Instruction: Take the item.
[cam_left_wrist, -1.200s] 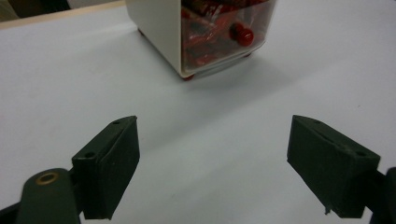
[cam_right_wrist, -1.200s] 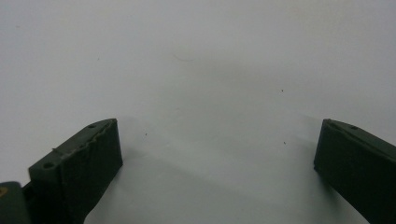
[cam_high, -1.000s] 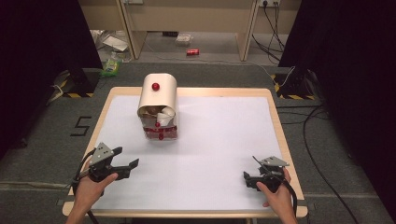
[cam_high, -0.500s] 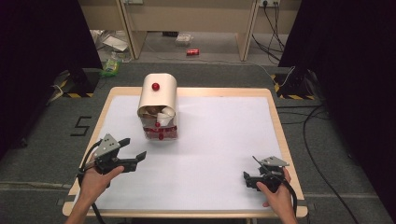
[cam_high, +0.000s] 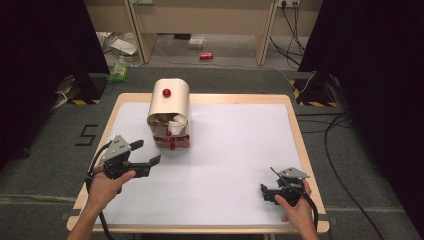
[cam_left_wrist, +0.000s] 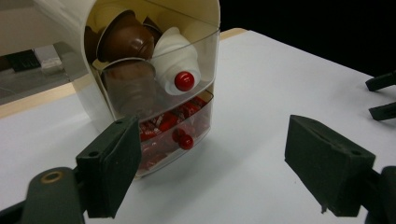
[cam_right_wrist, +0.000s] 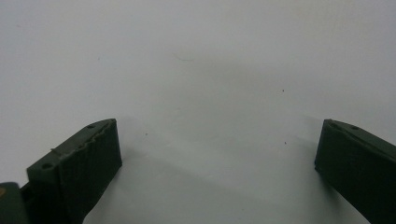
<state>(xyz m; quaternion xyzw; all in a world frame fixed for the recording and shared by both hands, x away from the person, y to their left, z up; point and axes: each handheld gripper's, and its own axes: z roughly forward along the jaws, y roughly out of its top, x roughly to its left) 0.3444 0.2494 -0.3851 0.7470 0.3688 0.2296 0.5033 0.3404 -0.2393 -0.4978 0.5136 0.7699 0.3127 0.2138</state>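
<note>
A cream round-topped cabinet (cam_high: 168, 107) with red knobs stands at the table's back left. In the left gripper view its clear upper drawer (cam_left_wrist: 154, 70) holds brown and white capsules behind a red knob (cam_left_wrist: 184, 80). The lower drawer (cam_left_wrist: 173, 130) holds red packets and has its own red knob (cam_left_wrist: 186, 141). My left gripper (cam_high: 147, 152) is open, a short way in front of the cabinet and pointing at it, nothing between its jaws (cam_left_wrist: 212, 163). My right gripper (cam_high: 265, 193) lies open near the front right edge, over bare white tabletop (cam_right_wrist: 217, 158).
The white table (cam_high: 235, 145) has a wooden rim. Beyond it on the floor lie a red can (cam_high: 206, 55), a green packet (cam_high: 118, 70) and cables (cam_high: 295, 30). The right gripper's jaw tips (cam_left_wrist: 383, 95) show far off in the left gripper view.
My left gripper has moved forward and to the right, closer to the cabinet's drawers. The right gripper has stayed where it was.
</note>
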